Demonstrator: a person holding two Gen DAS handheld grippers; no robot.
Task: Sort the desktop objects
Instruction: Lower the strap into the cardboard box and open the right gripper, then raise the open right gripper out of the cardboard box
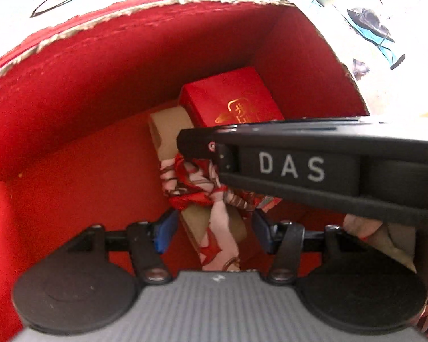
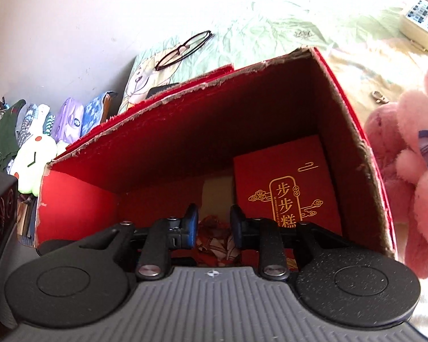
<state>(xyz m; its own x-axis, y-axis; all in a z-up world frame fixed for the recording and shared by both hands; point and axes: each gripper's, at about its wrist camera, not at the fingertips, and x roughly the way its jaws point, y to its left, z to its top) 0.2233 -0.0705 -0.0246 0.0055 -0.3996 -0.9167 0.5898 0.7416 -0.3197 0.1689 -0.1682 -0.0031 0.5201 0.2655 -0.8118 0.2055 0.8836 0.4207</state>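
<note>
Both grippers reach into a large red cardboard box with torn edges, which also shows in the right wrist view. Inside lie a small red gift box with gold characters and a beige band tied with a red patterned scarf. My left gripper is open, its blue pads either side of the band and scarf. My right gripper is open just above the scarf; its black body marked DAS crosses the left wrist view.
Black-rimmed glasses lie on the pale green cloth behind the box. A pink plush toy sits right of the box. A calculator lies far right. Plush toys and packets line the wall at left.
</note>
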